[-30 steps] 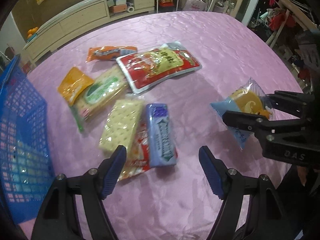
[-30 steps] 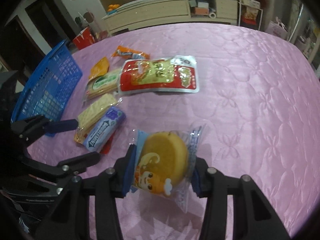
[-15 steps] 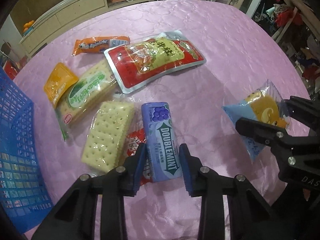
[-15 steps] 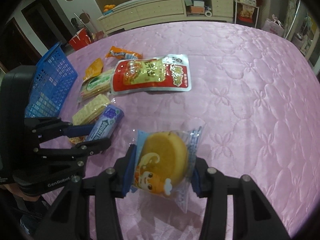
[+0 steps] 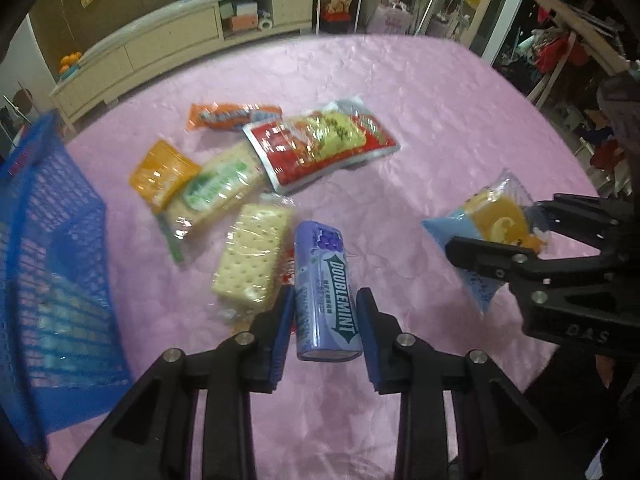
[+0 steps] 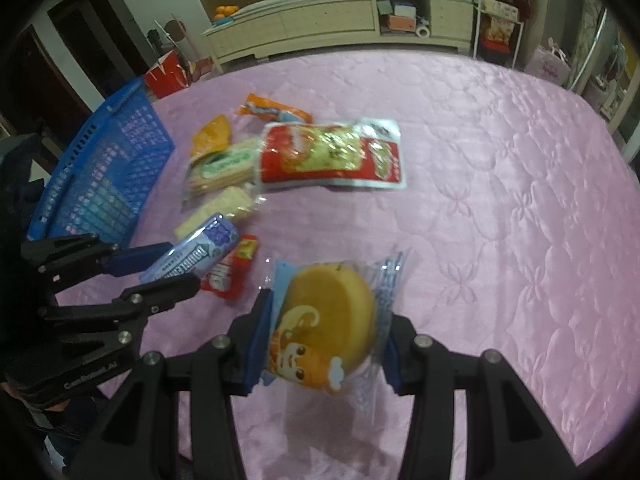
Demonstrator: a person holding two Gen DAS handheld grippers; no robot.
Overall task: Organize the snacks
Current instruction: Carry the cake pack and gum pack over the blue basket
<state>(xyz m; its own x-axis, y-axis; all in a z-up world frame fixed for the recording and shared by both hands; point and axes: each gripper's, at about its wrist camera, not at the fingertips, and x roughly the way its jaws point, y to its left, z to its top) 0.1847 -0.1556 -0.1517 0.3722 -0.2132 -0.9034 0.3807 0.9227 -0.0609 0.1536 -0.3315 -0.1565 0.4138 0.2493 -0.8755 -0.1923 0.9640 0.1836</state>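
Only the right wrist view shows a red packet [image 6: 229, 270] under the gum pack [image 6: 192, 254].

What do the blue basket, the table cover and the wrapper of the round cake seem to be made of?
Blue basket: rigid plastic, judging by its moulded lattice walls.
Table cover: satin-like quilted fabric; it shines and shows stitched patterns.
Cake wrapper: thin clear plastic film, partly printed; it crinkles and glints.

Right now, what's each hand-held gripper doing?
Left hand-held gripper: jaws just closed, shut on the purple gum pack.
Right hand-held gripper: shut on the wrapped cake.
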